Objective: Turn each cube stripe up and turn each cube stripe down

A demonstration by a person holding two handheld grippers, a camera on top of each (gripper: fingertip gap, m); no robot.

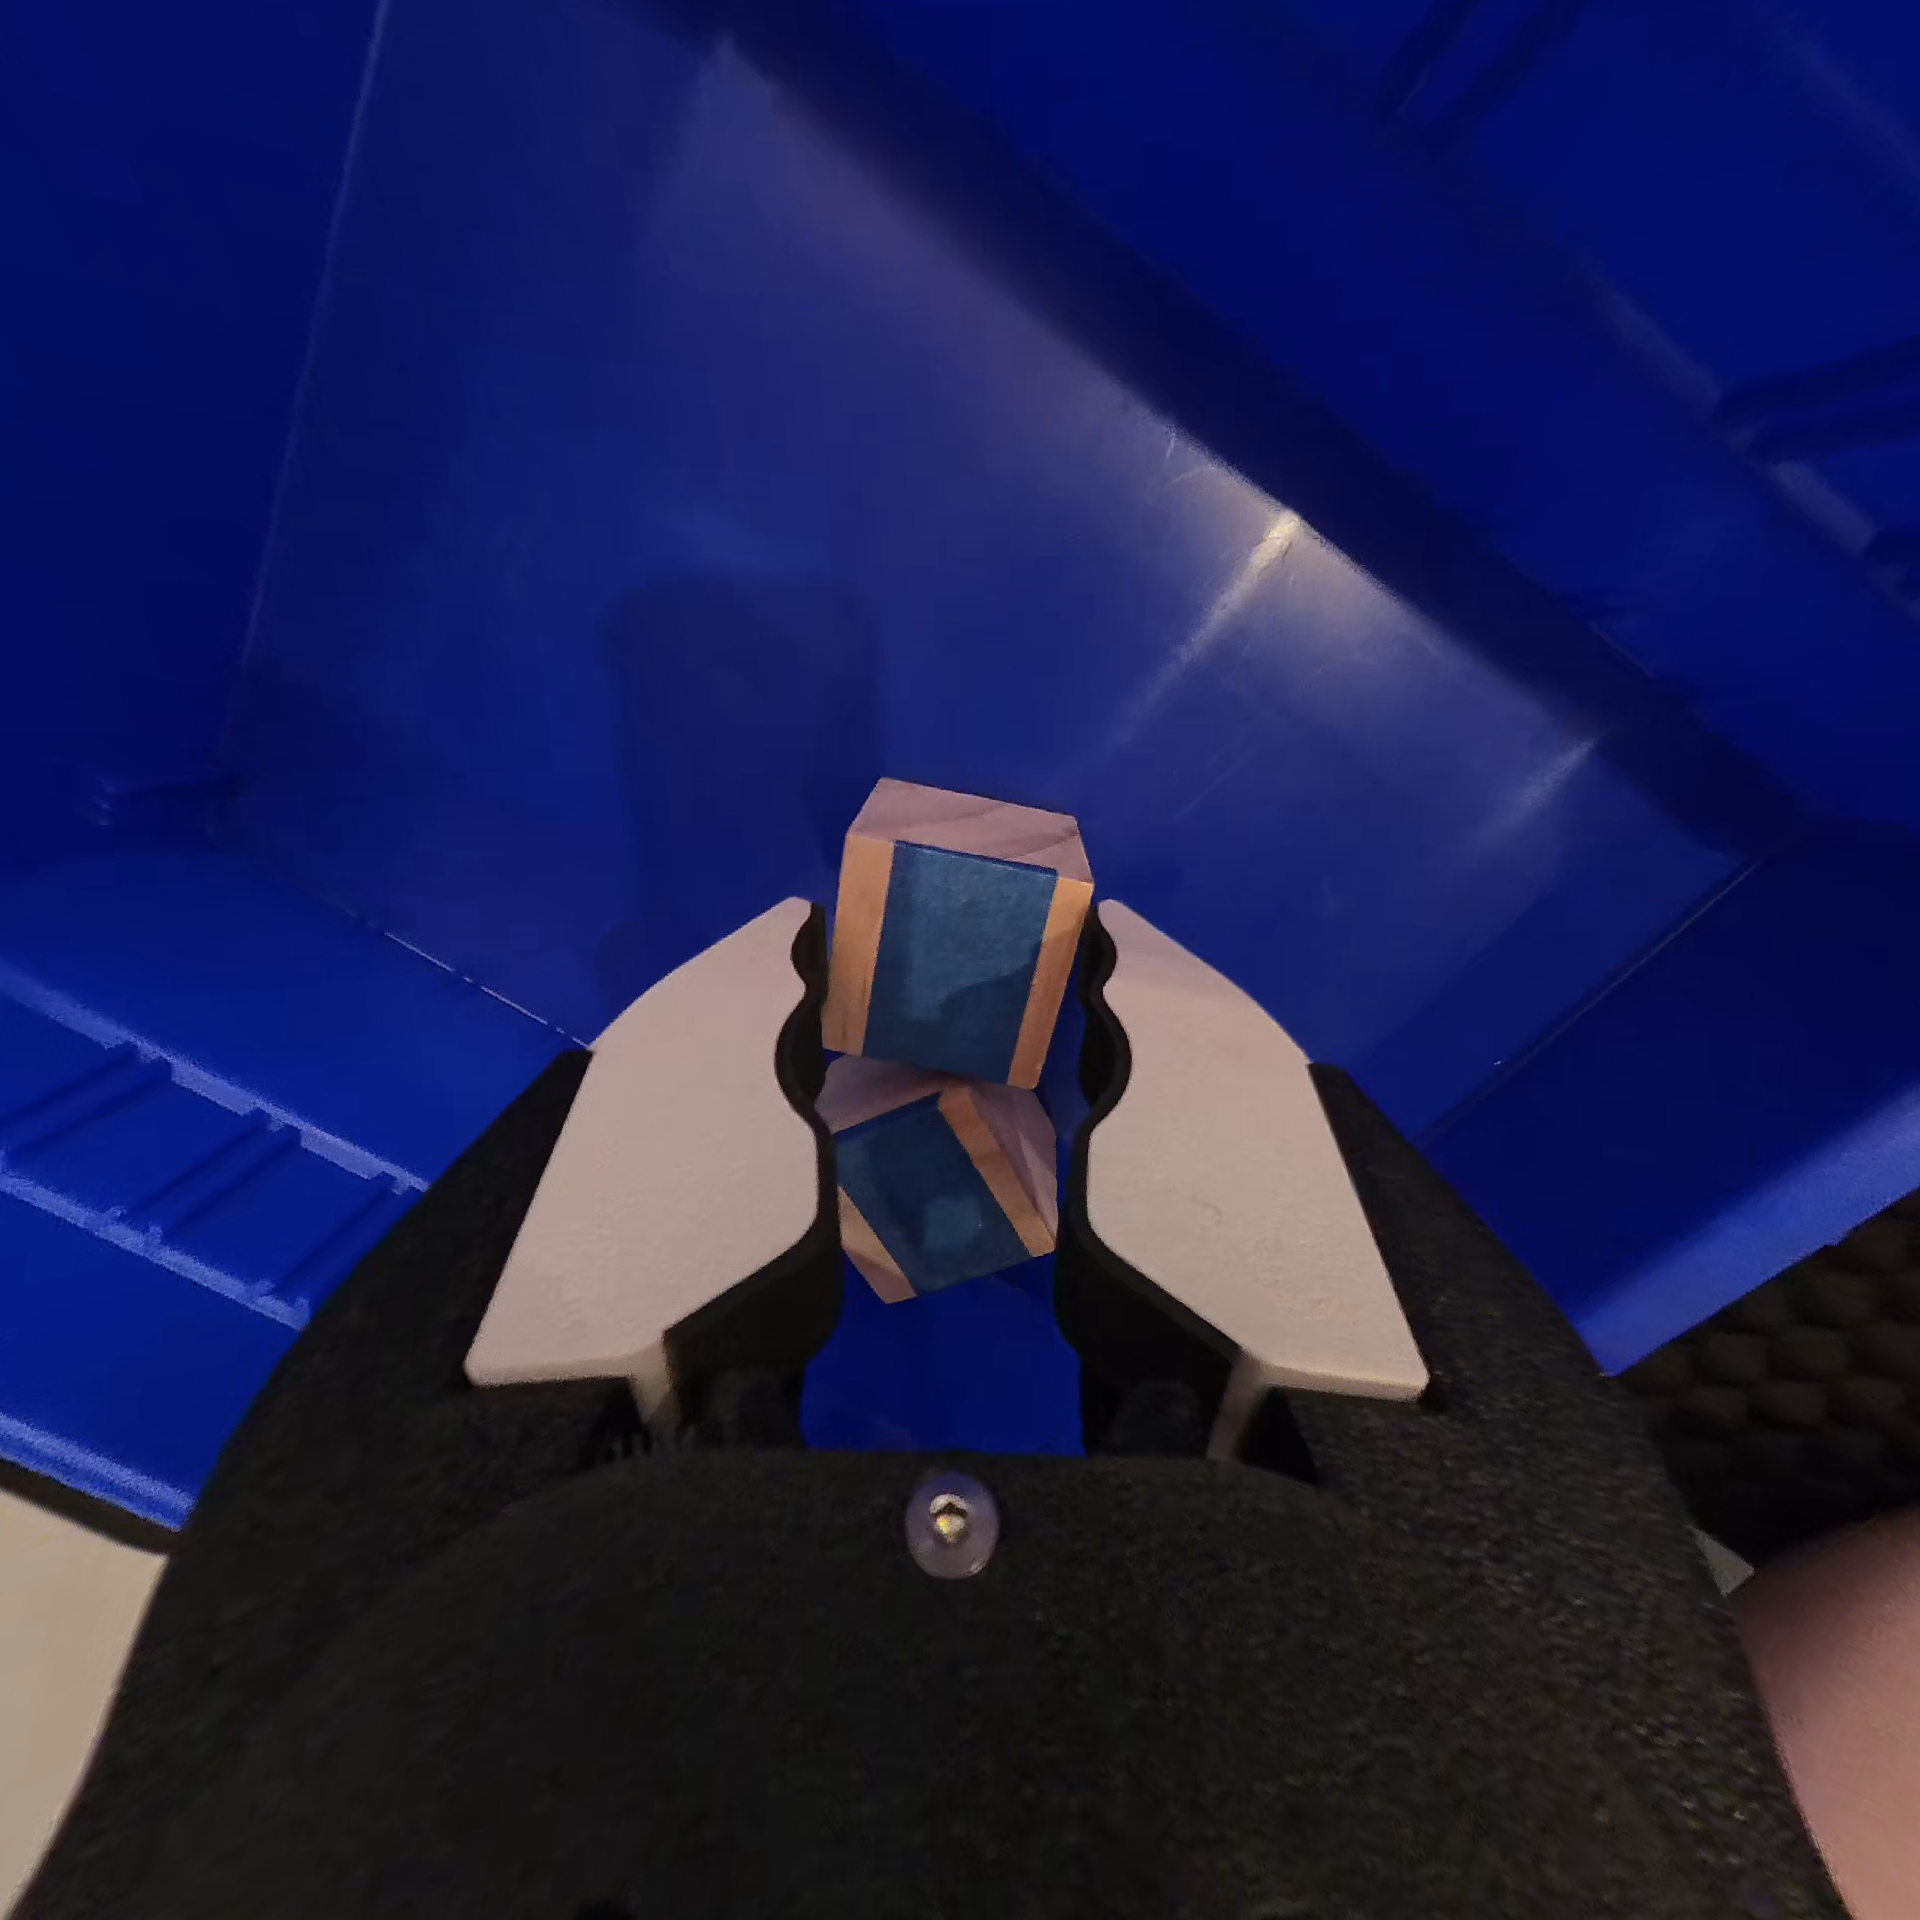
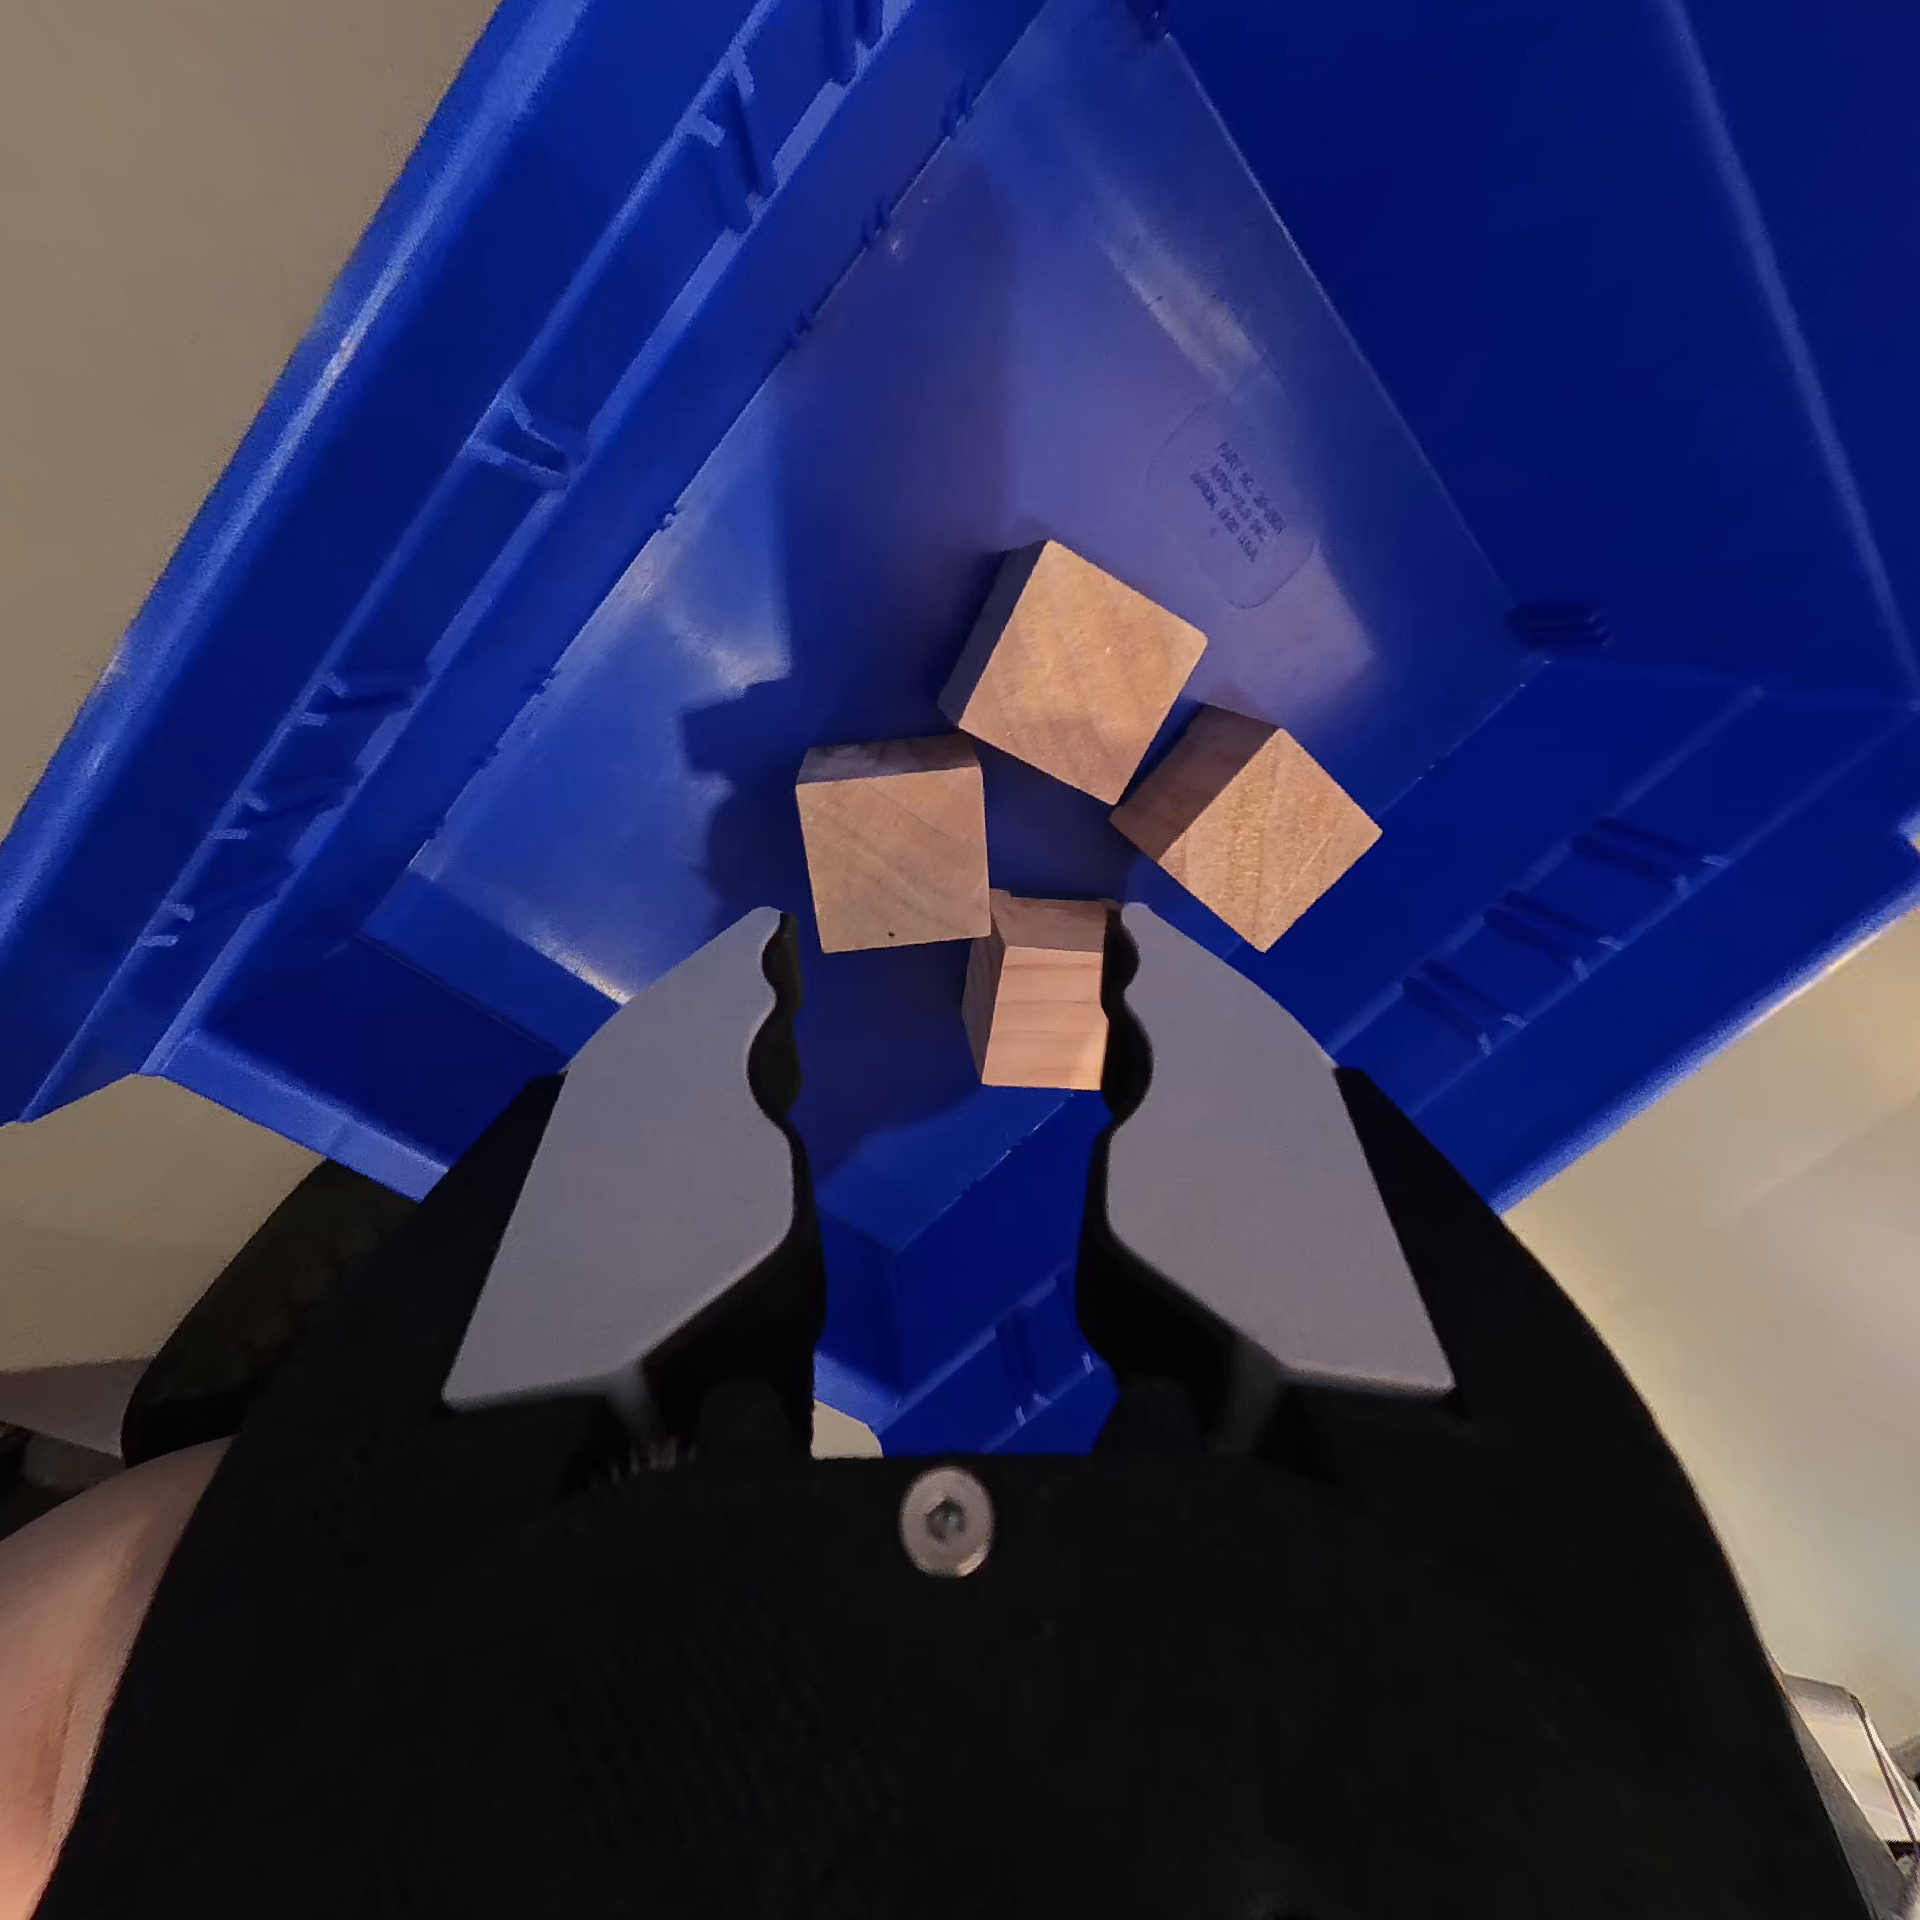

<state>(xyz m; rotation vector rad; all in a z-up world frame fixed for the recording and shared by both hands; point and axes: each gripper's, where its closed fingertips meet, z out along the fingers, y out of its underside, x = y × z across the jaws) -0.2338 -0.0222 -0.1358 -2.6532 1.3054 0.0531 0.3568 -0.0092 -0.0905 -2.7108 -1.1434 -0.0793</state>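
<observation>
In the left wrist view my left gripper (image 1: 954, 920) is shut on a wooden cube (image 1: 956, 935) at the fingertips, inside a blue bin (image 1: 727, 416). The cube's blue stripe faces the camera. A second striped cube (image 1: 940, 1174) lies just below it between the fingers, stripe in view. In the right wrist view my right gripper (image 2: 951, 920) is open over another blue bin (image 2: 623, 520). A plain-faced wooden cube (image 2: 1044, 1003) stands against the right pad, with a wide gap to the left finger (image 2: 665, 1122). Three more cubes (image 2: 891, 847) (image 2: 1075, 670) (image 2: 1247, 831) lie close ahead, plain faces up.
Both bins have tall ribbed walls close around the grippers. A black honeycomb mat (image 1: 1787, 1382) lies beside the left bin. A light surface (image 2: 156, 260) surrounds the right bin. A person's hand shows at the edge of each view (image 1: 1829, 1714) (image 2: 62, 1662).
</observation>
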